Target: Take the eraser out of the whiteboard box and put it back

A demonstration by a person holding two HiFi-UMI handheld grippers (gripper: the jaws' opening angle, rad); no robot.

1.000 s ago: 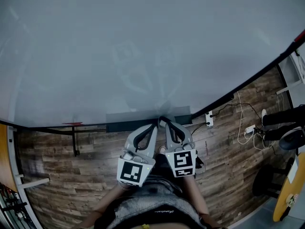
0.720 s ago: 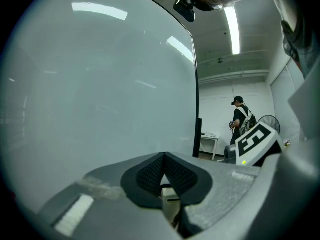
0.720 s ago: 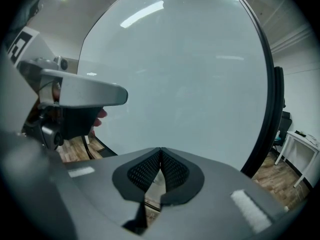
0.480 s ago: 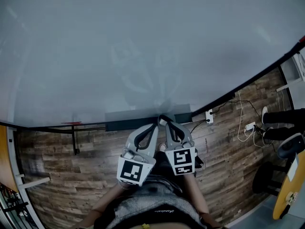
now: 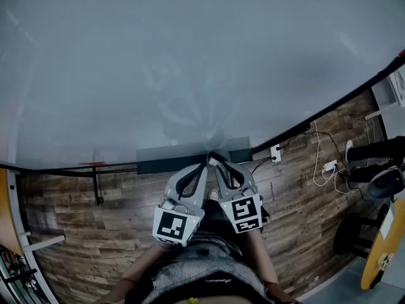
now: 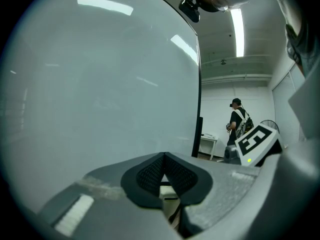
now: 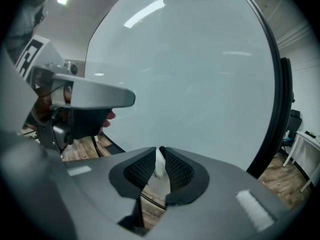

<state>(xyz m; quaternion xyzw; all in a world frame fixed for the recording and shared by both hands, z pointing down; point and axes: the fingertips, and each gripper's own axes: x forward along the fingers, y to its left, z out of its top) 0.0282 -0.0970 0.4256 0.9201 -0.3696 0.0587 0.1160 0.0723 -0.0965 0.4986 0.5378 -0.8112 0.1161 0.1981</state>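
The whiteboard box (image 5: 166,164) is a dark strip along the lower edge of the big whiteboard (image 5: 190,62). Both grippers point at its middle, side by side. My right gripper (image 5: 213,158) (image 7: 160,150) has just been opening its jaws. A narrow gap now shows between its pads, with a thin white thing (image 7: 159,166), probably the eraser, standing in it. The tips of my left gripper (image 5: 204,164) (image 6: 163,156) touch each other. Something pale (image 6: 168,193) shows through the gap behind its pads, and I cannot tell what it is.
Wooden floor lies below the board. A power strip (image 5: 276,153) and cables lie at the right, near someone's shoes (image 5: 373,170) and a chair base. A person (image 6: 238,125) stands far off beside a white table (image 6: 208,143). A black stand leg (image 5: 96,185) is at the left.
Both grippers stay at the box, almost where they were. The head view shows no clear change at the jaws. The shoes at the right edge have shifted.
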